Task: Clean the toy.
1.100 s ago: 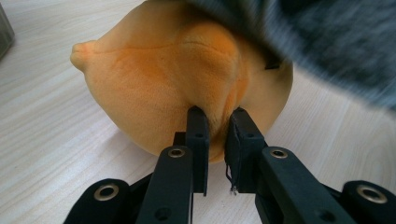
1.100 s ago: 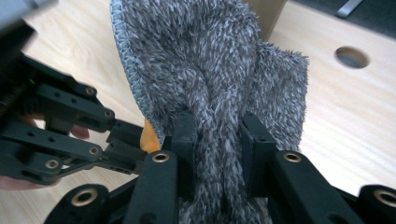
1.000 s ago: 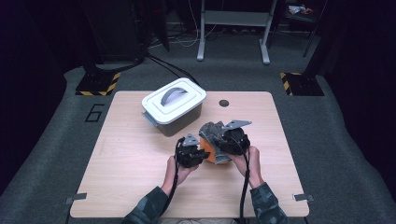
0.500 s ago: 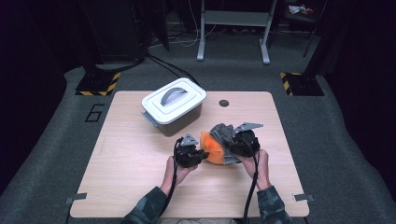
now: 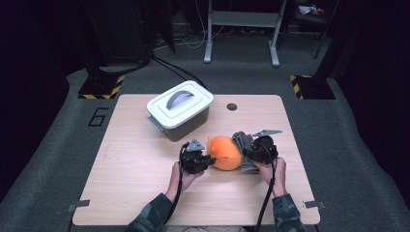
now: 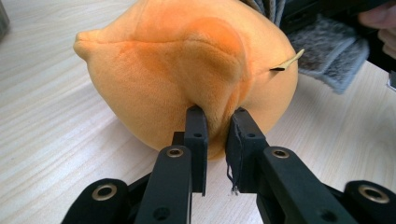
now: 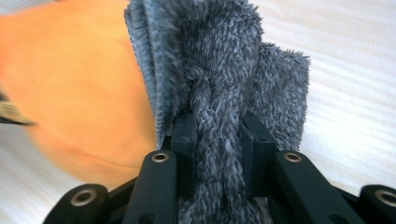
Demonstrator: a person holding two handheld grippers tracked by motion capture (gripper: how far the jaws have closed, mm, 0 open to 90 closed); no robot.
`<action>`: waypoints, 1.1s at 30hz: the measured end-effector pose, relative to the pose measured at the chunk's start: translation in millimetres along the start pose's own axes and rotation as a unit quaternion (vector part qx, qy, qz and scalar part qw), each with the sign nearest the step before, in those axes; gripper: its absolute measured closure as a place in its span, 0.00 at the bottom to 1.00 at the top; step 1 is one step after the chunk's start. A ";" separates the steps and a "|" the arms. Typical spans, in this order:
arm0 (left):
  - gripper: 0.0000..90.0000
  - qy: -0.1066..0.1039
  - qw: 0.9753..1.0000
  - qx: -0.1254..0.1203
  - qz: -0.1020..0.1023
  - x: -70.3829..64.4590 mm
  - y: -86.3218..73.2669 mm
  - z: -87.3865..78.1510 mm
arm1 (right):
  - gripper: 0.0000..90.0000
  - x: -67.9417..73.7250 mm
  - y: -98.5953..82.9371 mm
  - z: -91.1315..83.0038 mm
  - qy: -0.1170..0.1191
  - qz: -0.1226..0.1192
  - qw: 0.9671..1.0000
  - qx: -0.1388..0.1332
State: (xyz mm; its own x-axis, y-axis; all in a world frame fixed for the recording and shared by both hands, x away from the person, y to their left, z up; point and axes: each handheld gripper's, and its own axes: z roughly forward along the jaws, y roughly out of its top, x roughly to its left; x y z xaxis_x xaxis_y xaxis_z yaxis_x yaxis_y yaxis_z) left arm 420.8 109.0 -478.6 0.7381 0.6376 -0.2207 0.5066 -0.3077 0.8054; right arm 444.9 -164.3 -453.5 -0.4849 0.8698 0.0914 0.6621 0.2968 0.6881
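An orange plush cushion (image 5: pixel 225 152) lies on the wooden table (image 5: pixel 135 164) between my two grippers, with a grey fluffy cover (image 5: pixel 241 141) at its right side. My left gripper (image 5: pixel 205 160) is shut on a fold of the orange plush (image 6: pixel 196 74); its jaws pinch the fabric at the near edge. My right gripper (image 5: pixel 247 151) is shut on a bunched fold of the grey fluffy cover (image 7: pixel 219 93), and the orange cushion (image 7: pixel 74 93) lies just left of that fold.
A white lidded box (image 5: pixel 180 109) with a grey handle stands at the back left of the table. A small dark round hole (image 5: pixel 231 107) sits near the far edge. Bare wood extends to the left and front.
The grey cover has slid off to the right, baring much more of the orange cushion. My right gripper has moved right and nearer to me with the cover; the left one stayed put.
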 end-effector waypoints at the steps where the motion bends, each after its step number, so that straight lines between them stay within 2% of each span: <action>1: 0.88 0.000 1.000 0.001 0.003 1.3 0.1 -0.5 | 0.78 -0.8 -1.4 2.1 -0.005 0.009 1.000 0.006; 7: 0.88 0.002 1.000 -0.006 -0.003 0.6 -0.1 -0.3 | 0.78 -16.5 -14.1 20.6 -0.008 0.037 0.999 0.036; 11: 0.88 0.007 1.000 -0.004 0.001 0.0 0.3 -0.9 | 0.78 -21.1 -18.6 25.8 -0.011 0.034 0.998 0.047; 12: 0.88 0.007 1.000 -0.004 0.003 -0.1 0.7 -0.9 | 0.79 -21.5 -19.2 21.4 -0.013 0.041 0.998 0.037; 15: 0.88 0.005 1.000 -0.004 -0.003 -0.4 1.3 -1.0 | 0.79 -20.9 -14.3 6.3 -0.016 0.039 0.999 0.017; 16: 0.88 0.006 1.000 -0.004 0.004 0.0 1.9 -1.0 | 0.79 -19.3 -11.1 -0.3 -0.019 0.033 0.999 0.007; 17: 0.88 0.005 1.000 -0.005 0.003 -0.8 2.3 -0.7 | 0.79 -17.3 -7.4 -7.3 -0.015 0.026 1.000 -0.001; 21: 0.88 0.010 1.000 -0.005 0.015 -4.0 3.6 -0.5 | 0.79 1.0 11.6 -30.1 -0.007 -0.008 1.000 -0.027; 24: 0.87 0.014 1.000 -0.004 0.020 -5.0 3.7 -0.7 | 0.79 21.0 25.2 -37.0 0.000 -0.033 0.999 -0.032; 27: 0.87 0.013 1.000 -0.004 0.018 -5.6 4.3 -0.8 | 0.78 38.9 35.6 -34.8 0.008 -0.065 0.997 -0.031; 33: 0.88 0.011 1.000 -0.008 0.019 -5.9 4.5 -0.3 | 0.79 66.8 48.5 -23.8 0.031 -0.091 0.995 -0.028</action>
State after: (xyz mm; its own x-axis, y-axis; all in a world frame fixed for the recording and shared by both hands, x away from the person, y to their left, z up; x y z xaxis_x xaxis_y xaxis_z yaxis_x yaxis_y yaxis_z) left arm 418.6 104.1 -473.4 0.7459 0.6419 -0.1776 0.4712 -0.3201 0.8219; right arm 431.0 -101.1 -396.9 -0.6295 0.7770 0.0040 0.5272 0.4234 0.7368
